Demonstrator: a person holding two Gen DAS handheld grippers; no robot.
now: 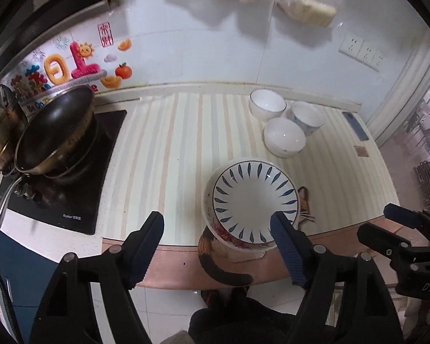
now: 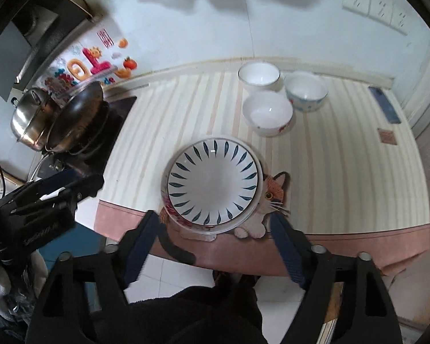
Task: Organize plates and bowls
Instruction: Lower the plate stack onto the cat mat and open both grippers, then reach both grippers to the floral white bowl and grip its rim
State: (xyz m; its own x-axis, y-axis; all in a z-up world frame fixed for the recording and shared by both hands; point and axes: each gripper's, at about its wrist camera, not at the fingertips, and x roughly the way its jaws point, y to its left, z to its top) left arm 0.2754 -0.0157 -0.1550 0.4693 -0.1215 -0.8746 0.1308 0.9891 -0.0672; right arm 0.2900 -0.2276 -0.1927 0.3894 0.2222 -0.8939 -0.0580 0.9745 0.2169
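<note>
Counting 3 bowls [image 2: 268, 113] behind 1 leaf-rimmed plate [image 2: 213, 182] atop stack; both tongs [image 1: 218, 246] [image 2: 215, 245] wide, empty.

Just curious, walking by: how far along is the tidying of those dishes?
Done: the leaf-pattern plate already sits stacked on another plate at the counter's front edge. In hand: nothing; the left gripper and right gripper are both open, hovering near the stack. Left: three bowls stand separately behind, unstacked.
</note>
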